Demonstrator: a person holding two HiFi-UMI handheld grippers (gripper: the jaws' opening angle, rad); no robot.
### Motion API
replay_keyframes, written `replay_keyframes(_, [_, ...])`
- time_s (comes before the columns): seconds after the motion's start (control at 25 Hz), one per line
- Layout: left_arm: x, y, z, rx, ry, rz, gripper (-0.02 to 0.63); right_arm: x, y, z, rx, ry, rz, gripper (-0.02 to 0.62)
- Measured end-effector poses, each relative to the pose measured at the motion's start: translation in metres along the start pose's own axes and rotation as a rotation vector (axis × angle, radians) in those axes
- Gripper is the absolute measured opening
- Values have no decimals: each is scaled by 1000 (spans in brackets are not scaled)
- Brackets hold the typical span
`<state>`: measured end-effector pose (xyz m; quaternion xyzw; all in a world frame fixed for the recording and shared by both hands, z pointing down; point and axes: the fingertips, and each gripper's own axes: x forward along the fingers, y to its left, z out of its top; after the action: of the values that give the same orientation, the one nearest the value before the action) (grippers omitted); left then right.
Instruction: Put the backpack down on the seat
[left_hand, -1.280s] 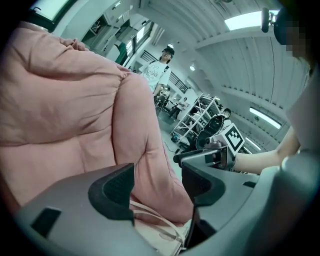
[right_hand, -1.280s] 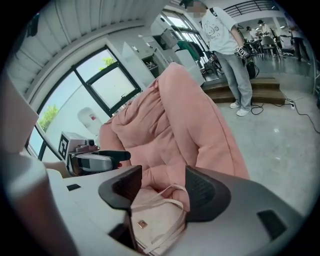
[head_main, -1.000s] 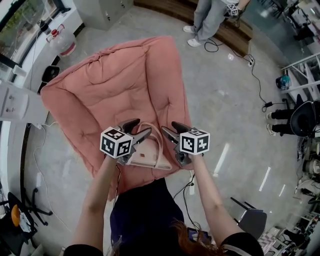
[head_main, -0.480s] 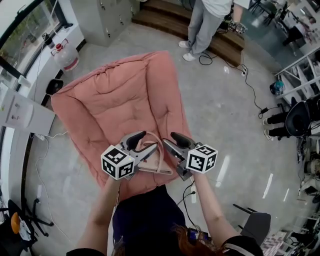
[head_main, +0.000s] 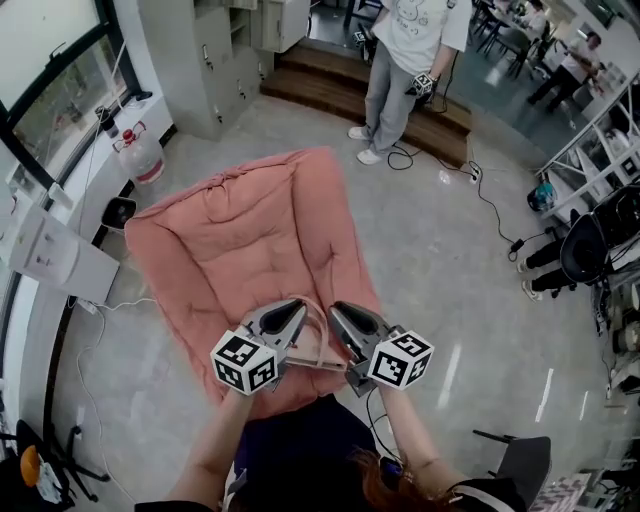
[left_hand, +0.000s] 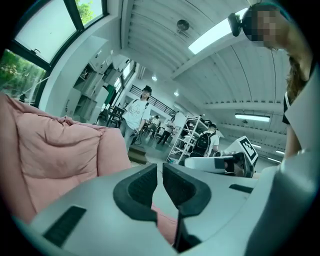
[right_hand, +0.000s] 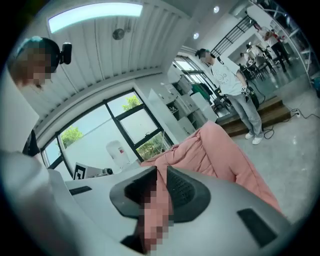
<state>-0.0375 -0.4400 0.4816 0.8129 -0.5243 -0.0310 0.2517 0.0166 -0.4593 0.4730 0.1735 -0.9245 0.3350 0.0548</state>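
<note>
Backpack (head_main: 312, 350): one, pale pink, at the seat's near edge, between two grippers.
Left gripper (head_main: 290, 312): jaws just closed, pinching pink backpack fabric.
Right gripper (head_main: 346, 316): jaws just closed, pinching its pink strap.
Seat (head_main: 240, 235): one pink cushion, middle open.
Floor (head_main: 470, 290): open grey floor on the seat's right; one bystander (head_main: 400, 60) beyond its far edge.

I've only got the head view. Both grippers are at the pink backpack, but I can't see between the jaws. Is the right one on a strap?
Observer: Yes. On the right gripper the jaws have just been closing and now pinch a pink strap that runs down between them.
Operator: And the left one?
Observer: On the left gripper the jaws have just been closing too. They stand nearly together, with pink fabric low between them, seemingly pinched.
</note>
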Motion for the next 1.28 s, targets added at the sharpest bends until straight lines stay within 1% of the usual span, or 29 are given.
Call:
replay_keyframes(0.12, [-14, -16, 15, -4, -64, 8, 35, -8, 23, 15, -39, -64, 5, 51])
replay_keyframes(0.24, [-21, -30, 27, 30, -119, 16, 26, -15, 40, 23, -7, -131, 26, 37])
replay_keyframes(0.32, [-26, -39, 30, 60, -135, 25, 21, -21, 48, 22, -2, -168, 9, 35])
replay_keyframes(0.4, [-30, -44, 30, 75, -144, 42, 20, -26, 51, 19, -23, -185, -33, 34])
replay_keyframes(0.52, [-32, -50, 28, 107, -155, 74, 20, -36, 46, 14, -59, -185, -121, 34])
replay_keyframes(0.64, [-30, -56, 23, 148, -158, 95, 20, -43, 37, 8, -121, -174, -215, 34])
replay_keyframes(0.72, [-27, -59, 19, 155, -156, 98, 20, -47, 34, 5, -137, -177, -247, 34])
replay_keyframes(0.92, [-27, -66, 16, 173, -156, 99, 20, -55, 34, -9, -139, -173, -291, 34])
replay_keyframes(1.08, [-25, -57, 23, 158, -158, 124, 20, -48, 33, -5, -125, -163, -291, 32])
replay_keyframes(1.28, [-27, -55, 9, 143, -139, 141, 20, -46, 30, -16, -107, -146, -289, 32])
